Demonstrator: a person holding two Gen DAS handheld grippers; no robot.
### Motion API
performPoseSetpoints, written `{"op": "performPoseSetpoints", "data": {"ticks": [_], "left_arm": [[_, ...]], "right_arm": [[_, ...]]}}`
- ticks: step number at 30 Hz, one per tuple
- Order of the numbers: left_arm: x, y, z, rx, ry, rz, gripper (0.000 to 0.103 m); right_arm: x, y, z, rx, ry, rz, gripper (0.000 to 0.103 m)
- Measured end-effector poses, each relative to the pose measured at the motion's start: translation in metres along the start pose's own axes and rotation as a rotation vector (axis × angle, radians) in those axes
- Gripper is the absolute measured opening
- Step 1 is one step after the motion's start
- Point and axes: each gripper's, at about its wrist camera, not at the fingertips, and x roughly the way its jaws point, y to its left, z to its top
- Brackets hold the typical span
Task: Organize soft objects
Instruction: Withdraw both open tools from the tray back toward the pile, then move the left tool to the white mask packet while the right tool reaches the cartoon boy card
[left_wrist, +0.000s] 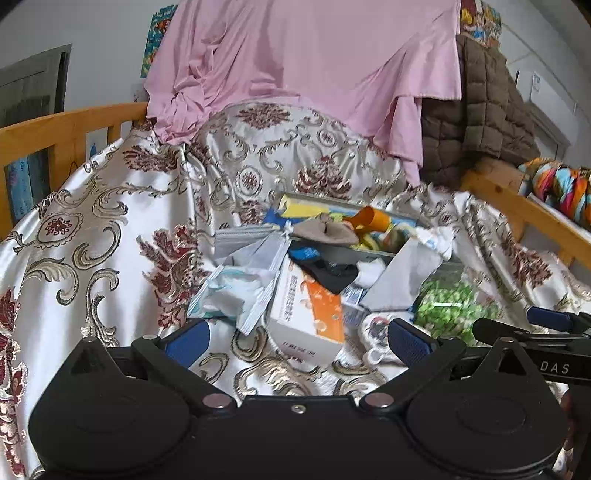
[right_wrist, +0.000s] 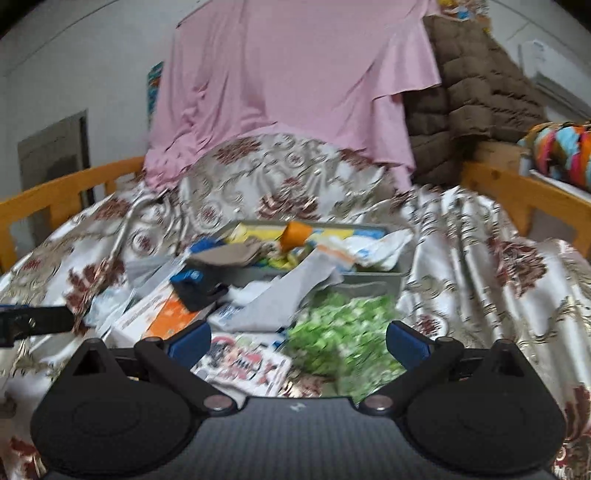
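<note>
A heap of small items lies on a brocade-covered bed. A grey bin holds a beige cloth, an orange piece and other soft things. In front lie a white-and-orange box, a grey cloth, dark socks, a green-patterned bag and a plastic packet. My left gripper stands open before the box. My right gripper is open over the green bag and a printed card.
Wooden bed rails run along both sides. A pink sheet and a brown quilted blanket hang behind the heap. A colourful bundle rests at the right rail. The right gripper's finger shows at the right edge.
</note>
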Motion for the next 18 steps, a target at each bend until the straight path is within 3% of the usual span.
{"op": "performPoseSetpoints", "data": {"ticks": [12, 18], "left_arm": [[0.030, 0.021, 0.002, -0.078, 0.146, 0.008, 0.102], [0.038, 0.021, 0.005, -0.057, 0.160, -0.004, 0.102]], "right_arm": [[0.029, 0.027, -0.017, -0.119, 0.139, 0.094, 0.103], [0.038, 0.041, -0.027, -0.199, 0.183, 0.109, 0.103]]}}
